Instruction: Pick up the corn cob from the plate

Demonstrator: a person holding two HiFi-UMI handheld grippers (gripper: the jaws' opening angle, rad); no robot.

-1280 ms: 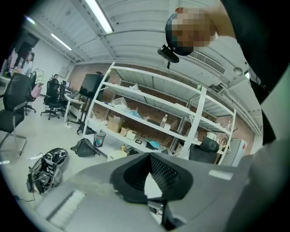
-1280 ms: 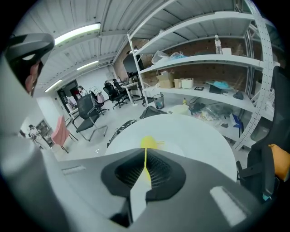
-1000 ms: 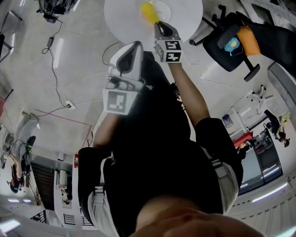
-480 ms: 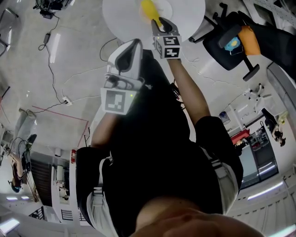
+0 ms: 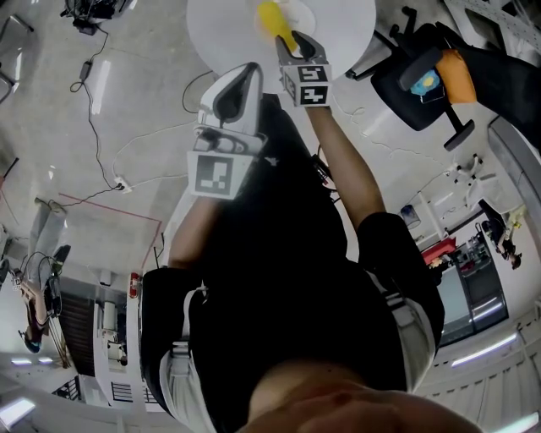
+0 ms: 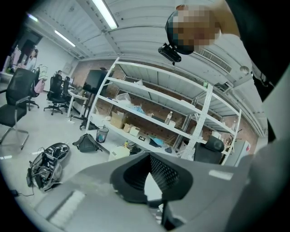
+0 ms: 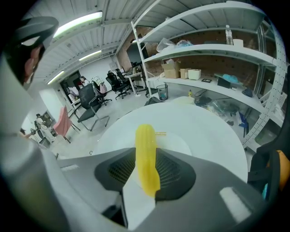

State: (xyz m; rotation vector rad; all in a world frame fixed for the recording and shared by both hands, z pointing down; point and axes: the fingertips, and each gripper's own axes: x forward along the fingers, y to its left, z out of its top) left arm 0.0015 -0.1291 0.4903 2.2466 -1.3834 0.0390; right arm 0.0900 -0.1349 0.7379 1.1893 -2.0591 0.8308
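A yellow corn cob (image 7: pixel 146 158) lies on a white plate (image 7: pixel 179 144) on the round white table (image 7: pixel 217 136). My right gripper (image 7: pixel 146 165) points down at it, and its jaws have just been opening. The cob's near half sits between the pads, with a gap showing on its left side. In the head view the corn cob (image 5: pixel 272 19) lies just past my right gripper (image 5: pixel 293 44) at the top edge. My left gripper (image 5: pixel 243 78) hangs short of the table over the floor. Its jaws stand a little apart with nothing between them, as the left gripper (image 6: pixel 149 171) view shows.
A black office chair (image 5: pixel 423 80) carrying an orange thing stands right of the table. Cables (image 5: pixel 97 127) trail over the floor on the left. White shelving (image 7: pixel 213 50) with boxes runs behind the table. A bag (image 6: pixel 47 161) lies on the floor.
The right gripper's jaws stand wider apart round the cob's near end. The left gripper has shifted a little toward the table. The cob keeps its place.
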